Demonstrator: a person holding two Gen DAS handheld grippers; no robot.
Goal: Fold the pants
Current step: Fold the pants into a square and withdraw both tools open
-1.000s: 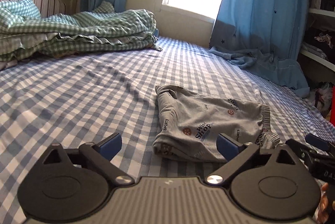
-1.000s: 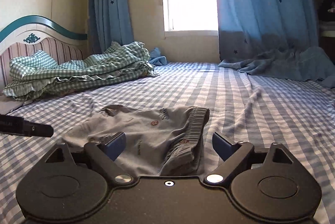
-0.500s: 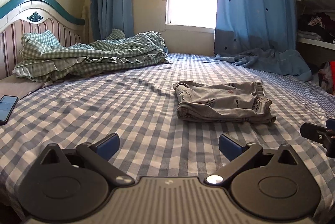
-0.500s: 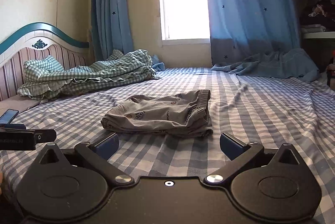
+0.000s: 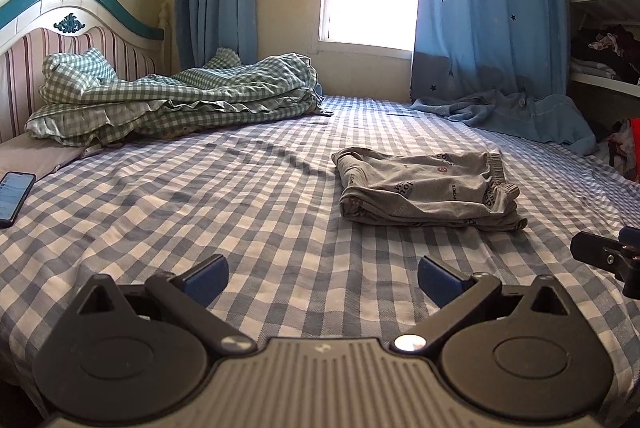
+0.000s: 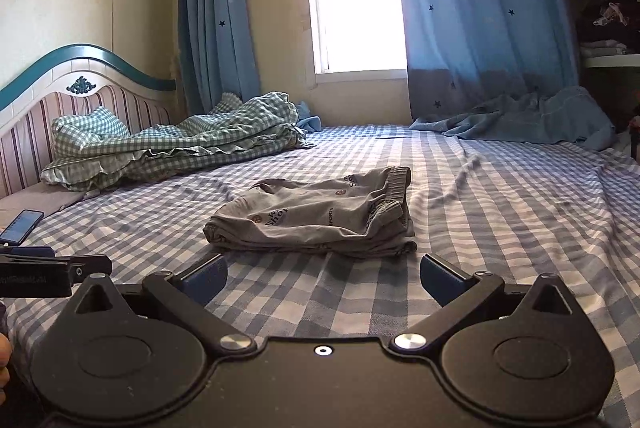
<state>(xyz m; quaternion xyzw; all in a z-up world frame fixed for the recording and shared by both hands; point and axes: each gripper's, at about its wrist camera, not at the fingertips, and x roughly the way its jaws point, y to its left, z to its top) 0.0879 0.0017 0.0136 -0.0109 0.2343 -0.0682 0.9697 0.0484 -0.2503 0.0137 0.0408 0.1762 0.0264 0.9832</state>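
Pants (image 5: 428, 190) folded into a flat bundle, lying toward the bed's (image 5: 200, 188) foot-side middle, well apart from the quilt (image 5: 180, 104) at the headboard edge. Left tool (image 5: 322, 278) spread, empty; right tool (image 6: 322, 278) spread, empty, near the bundle. Likely finished. Risk: loose waistband layers at the bundle's right end slipping open if snagged or nudged by a fingertip.

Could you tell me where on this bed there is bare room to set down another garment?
The widest bare stretch of checked sheet lies between the phone and the folded pants. Another runs right of the pants toward the curtain heap. By the headboard, the rumpled quilt crowds it.
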